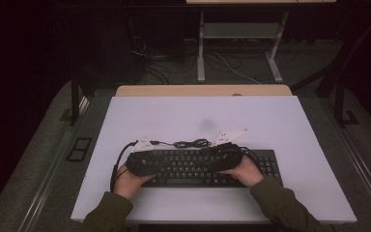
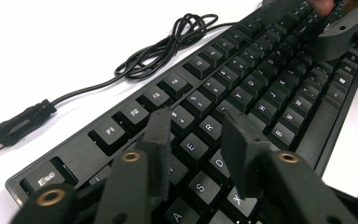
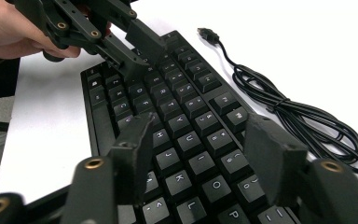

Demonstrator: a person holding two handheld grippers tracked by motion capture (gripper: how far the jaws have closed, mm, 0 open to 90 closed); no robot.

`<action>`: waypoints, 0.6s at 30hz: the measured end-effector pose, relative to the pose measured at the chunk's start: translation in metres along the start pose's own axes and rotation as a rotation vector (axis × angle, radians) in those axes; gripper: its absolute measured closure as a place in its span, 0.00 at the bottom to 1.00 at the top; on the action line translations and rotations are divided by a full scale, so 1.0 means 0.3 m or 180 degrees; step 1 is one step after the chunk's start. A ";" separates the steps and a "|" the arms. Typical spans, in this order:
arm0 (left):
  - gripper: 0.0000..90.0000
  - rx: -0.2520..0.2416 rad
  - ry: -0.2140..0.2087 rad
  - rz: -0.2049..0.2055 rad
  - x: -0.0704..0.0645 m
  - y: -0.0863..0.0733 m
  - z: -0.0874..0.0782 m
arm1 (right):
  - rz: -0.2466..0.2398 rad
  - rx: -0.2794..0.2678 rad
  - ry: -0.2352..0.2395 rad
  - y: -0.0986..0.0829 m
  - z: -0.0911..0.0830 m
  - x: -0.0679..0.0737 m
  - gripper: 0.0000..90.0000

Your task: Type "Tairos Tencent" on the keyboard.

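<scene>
A black keyboard [image 1: 200, 168] lies on the white table [image 1: 198, 113] near its front edge, its black cable [image 1: 192, 143] coiled just behind it. My left gripper [image 1: 147, 162] hovers over the keyboard's left half. In the left gripper view its jaws [image 2: 195, 116] stand open above the E and D keys [image 2: 200, 140] with nothing between them. My right gripper [image 1: 222, 154] hangs over the right-middle keys. It is open too [image 3: 200, 123], wide above the letter keys [image 3: 186, 140]. The other gripper shows in each gripper view [image 2: 342, 30] [image 3: 121, 39]. The USB plug [image 2: 14, 126] [image 3: 208, 33] lies loose on the table.
The coiled cable [image 2: 168, 46] [image 3: 303, 114] lies beyond the keyboard's far edge. A wooden strip [image 1: 203, 90] borders the back of the table. Behind it stand a desk's white legs [image 1: 201, 48] and floor cables. A hand [image 3: 9, 28] holds the left gripper.
</scene>
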State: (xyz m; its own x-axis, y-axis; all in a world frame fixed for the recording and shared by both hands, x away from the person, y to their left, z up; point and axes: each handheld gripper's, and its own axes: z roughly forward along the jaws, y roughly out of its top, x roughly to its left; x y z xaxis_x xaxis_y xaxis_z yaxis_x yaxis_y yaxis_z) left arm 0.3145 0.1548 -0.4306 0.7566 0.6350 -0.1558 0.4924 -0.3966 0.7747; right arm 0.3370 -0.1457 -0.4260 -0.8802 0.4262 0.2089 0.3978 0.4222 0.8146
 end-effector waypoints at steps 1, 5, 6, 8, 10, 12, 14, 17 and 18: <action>0.62 0.0004 0.0001 -0.0014 -0.001 0.000 0.000 | 0.0002 0.0008 0.0004 0.001 0.000 0.003 0.53; 0.53 0.0005 -0.0005 -0.0025 -0.003 -0.002 0.003 | 0.0010 0.0009 -0.0027 0.002 0.000 0.010 0.62; 0.52 0.0010 -0.0002 -0.0015 -0.004 -0.002 0.003 | 0.0018 0.0002 -0.0031 0.003 0.000 0.011 0.64; 0.49 0.0010 -0.0002 0.0003 -0.005 -0.002 0.004 | 0.0029 -0.0010 -0.0024 0.003 0.002 0.014 0.68; 0.47 0.0002 0.0008 0.0001 -0.007 -0.002 0.005 | 0.0040 -0.0013 -0.0013 0.002 0.004 0.018 0.73; 0.45 0.0005 0.0006 0.0009 -0.007 -0.003 0.005 | 0.0038 -0.0008 0.0017 0.003 0.006 0.023 0.76; 0.43 -0.0003 0.0005 0.0016 -0.006 -0.004 0.005 | 0.0023 0.0013 0.0051 0.003 0.009 0.028 0.80; 0.40 -0.0012 0.0000 0.0014 -0.007 -0.006 0.007 | -0.0006 0.0040 0.0104 0.003 0.015 0.037 0.85; 0.39 -0.0018 -0.0001 0.0009 -0.008 -0.006 0.008 | -0.0019 0.0054 0.0128 0.003 0.017 0.039 0.87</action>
State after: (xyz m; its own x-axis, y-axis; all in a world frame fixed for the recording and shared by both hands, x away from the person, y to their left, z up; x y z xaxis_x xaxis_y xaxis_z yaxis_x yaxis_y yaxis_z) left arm 0.3128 0.1524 -0.4331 0.7581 0.6337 -0.1538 0.4878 -0.3946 0.7787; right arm 0.3282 -0.1363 -0.4256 -0.8921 0.3912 0.2259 0.3965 0.4382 0.8067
